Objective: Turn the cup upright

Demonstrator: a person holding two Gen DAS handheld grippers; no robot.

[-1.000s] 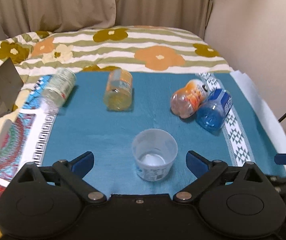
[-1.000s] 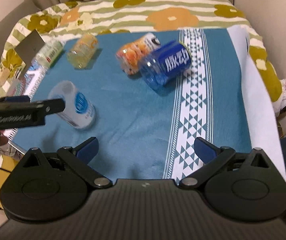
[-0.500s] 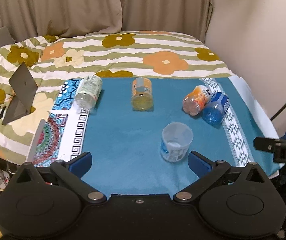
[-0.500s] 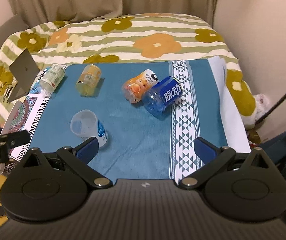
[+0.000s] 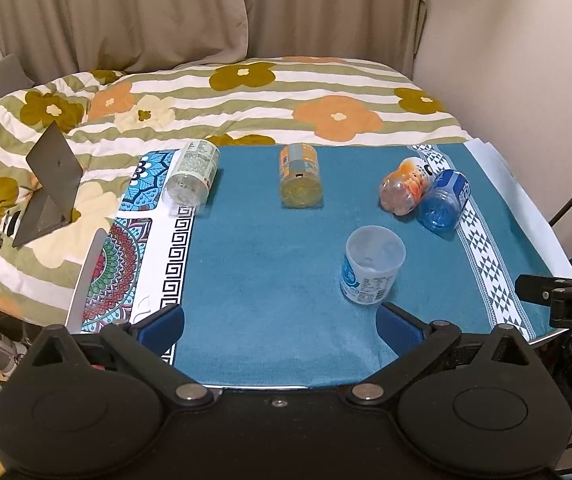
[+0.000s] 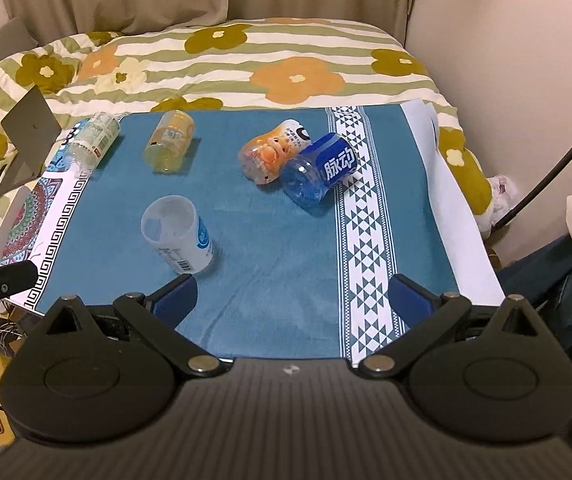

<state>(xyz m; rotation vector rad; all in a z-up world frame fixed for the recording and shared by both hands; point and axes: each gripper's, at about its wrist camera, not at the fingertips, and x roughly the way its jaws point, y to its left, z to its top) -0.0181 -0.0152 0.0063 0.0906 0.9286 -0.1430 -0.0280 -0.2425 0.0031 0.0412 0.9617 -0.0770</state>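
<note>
A translucent white plastic cup (image 5: 372, 266) with a blue-and-white label stands upright, mouth up, on the teal cloth (image 5: 269, 264). It also shows in the right wrist view (image 6: 177, 234), left of centre. My left gripper (image 5: 281, 326) is open and empty, held back near the table's front edge, the cup just beyond its right finger. My right gripper (image 6: 292, 300) is open and empty, also near the front edge, the cup beyond its left finger. Neither gripper touches the cup.
Several bottles lie on their sides at the back: a clear one (image 5: 193, 178), a yellow one (image 5: 300, 180), an orange one (image 5: 404, 190) touching a blue one (image 5: 444, 200). A grey stand (image 5: 47, 184) sits on the floral bedding to the left.
Both grippers have pulled back and up from the table, so the cup and bottles look farther away. The cup stands in the same spot, upright.
</note>
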